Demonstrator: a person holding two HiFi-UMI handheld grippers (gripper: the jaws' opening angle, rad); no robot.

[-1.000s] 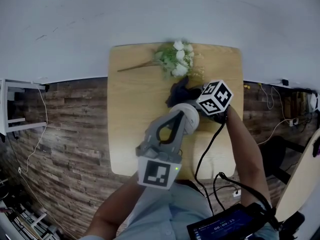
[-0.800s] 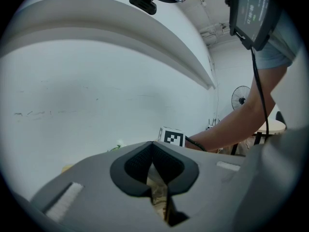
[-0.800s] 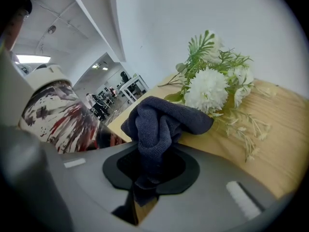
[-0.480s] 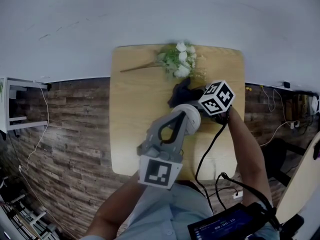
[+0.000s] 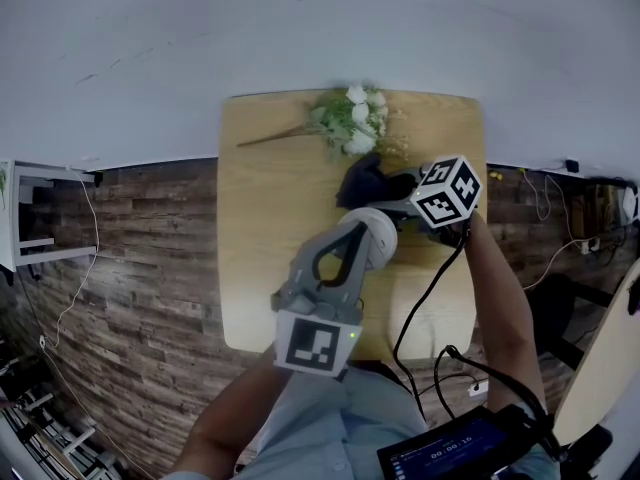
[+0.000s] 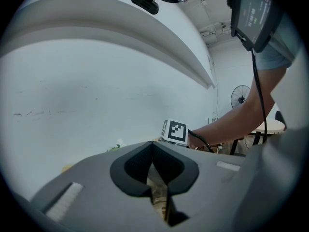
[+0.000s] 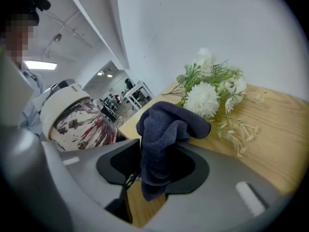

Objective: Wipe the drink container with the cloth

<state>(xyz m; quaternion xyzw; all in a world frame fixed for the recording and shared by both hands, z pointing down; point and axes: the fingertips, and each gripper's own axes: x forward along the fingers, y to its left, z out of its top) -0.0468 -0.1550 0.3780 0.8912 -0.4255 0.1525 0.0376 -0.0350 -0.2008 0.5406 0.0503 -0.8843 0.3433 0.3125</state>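
The drink container (image 5: 376, 230), white-lidded with a red and dark splashed body (image 7: 72, 119), hangs tilted above the wooden table (image 5: 260, 218) at the tip of my left gripper (image 5: 358, 251). Its jaws stand shut, and in the left gripper view (image 6: 154, 167) only a thin pale sliver shows between the pads. My right gripper (image 5: 388, 188) is shut on a dark blue cloth (image 5: 360, 183), bunched and drooping over the jaws (image 7: 166, 129). The cloth hangs just beyond and to the right of the container; I cannot tell whether they touch.
A spray of white flowers (image 5: 352, 118) with green stems lies at the table's far edge against the white wall (image 7: 207, 91). A black cable (image 5: 415, 313) trails from the right gripper. A white shelf (image 5: 30, 218) stands on the plank floor at left.
My right gripper has shifted a little to the right, away from the container, with the cloth still in its jaws. The left gripper and container have barely moved.
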